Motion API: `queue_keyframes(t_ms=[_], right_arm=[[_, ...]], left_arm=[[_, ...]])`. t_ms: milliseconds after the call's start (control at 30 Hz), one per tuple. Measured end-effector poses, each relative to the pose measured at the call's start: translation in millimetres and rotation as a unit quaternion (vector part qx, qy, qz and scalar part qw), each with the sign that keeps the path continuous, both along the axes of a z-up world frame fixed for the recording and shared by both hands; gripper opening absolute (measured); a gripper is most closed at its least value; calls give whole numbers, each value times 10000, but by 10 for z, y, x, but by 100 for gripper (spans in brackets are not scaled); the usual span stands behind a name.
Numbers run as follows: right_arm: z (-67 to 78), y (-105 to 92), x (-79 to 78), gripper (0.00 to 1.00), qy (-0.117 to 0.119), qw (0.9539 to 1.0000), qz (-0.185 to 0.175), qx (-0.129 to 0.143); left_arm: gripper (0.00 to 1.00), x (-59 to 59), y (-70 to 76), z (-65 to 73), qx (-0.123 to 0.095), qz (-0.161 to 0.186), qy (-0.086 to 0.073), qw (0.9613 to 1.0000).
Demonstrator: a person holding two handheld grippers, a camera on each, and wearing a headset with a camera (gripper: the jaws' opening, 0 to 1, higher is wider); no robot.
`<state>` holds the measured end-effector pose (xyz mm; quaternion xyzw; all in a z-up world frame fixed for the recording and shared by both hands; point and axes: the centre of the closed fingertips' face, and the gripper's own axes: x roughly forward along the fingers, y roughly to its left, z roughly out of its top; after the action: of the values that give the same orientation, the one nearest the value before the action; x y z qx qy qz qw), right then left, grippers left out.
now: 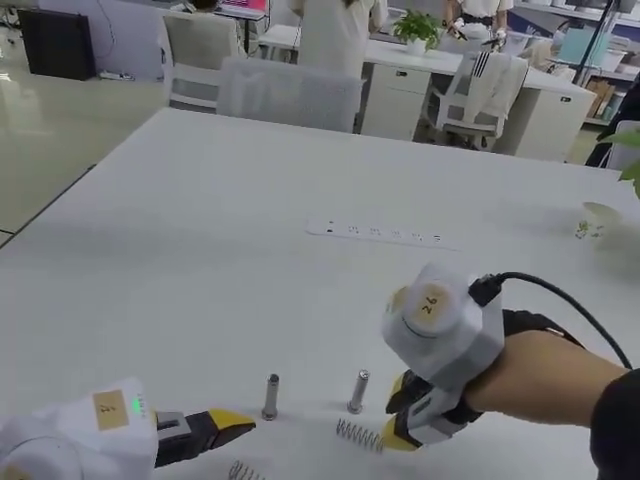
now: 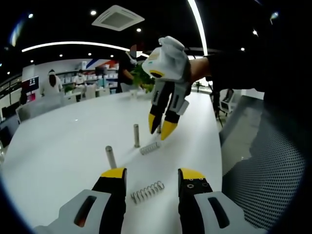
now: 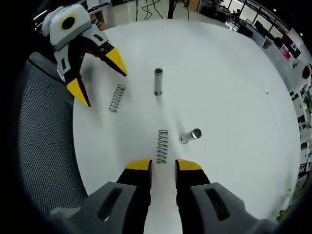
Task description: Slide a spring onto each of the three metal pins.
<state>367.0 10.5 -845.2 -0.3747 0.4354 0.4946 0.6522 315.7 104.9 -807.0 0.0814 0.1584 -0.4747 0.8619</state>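
White table (image 1: 180, 260) in an open office; all work items sit at its near edge.

Near left: left gripper (image 2: 153, 173), jaws spread wide, gripping nothing. Near spring (image 2: 147, 191) lies flat on the table in the gap just ahead of the jaw tips; no contact with either tip can be made out.

Near right: right gripper (image 3: 163, 165), held in a black-gloved hand (image 1: 530, 375). Jaws parted by a narrow gap, nothing clamped. Second spring (image 3: 162, 145) lies flat just beyond its tips, roughly in line with the jaws.

Just beyond the springs: two metal pins stand upright on the table, left pin (image 1: 270, 397) and right pin (image 1: 358, 391), side by side and apart, both shafts bare. The second spring lies just near of the right pin, not touching it.

Mid table: a row of sockets (image 1: 375, 233) set flush in the surface.

Far right: patterned paper cup (image 1: 597, 220), upright; its inside cannot be seen from this angle.

Beyond the table: office chair (image 1: 290, 95), white desk (image 1: 420, 80), potted plant (image 1: 415, 28) on the desk.
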Motion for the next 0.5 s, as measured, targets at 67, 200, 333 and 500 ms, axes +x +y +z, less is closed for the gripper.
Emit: queue_keyframes(t_ms=[67, 200, 333, 500], right_arm=[[-65, -1, -4, 14, 70, 10000, -51, -8], [-146, 9, 1, 11, 111, 9998, -145, -21], [-196, 21, 16, 10, 122, 9997, -180, -54], [-231, 22, 16, 8, 104, 9997, -172, -125]], left_arm=[[36, 0, 5, -3, 5, 3, 3, 10000], [35, 2, 5, -5, 1, -3, 13, 10000], [35, 0, -7, -1, -1, -19, 17, 10000], [35, 0, -17, 5, 0, -35, 11, 10000]])
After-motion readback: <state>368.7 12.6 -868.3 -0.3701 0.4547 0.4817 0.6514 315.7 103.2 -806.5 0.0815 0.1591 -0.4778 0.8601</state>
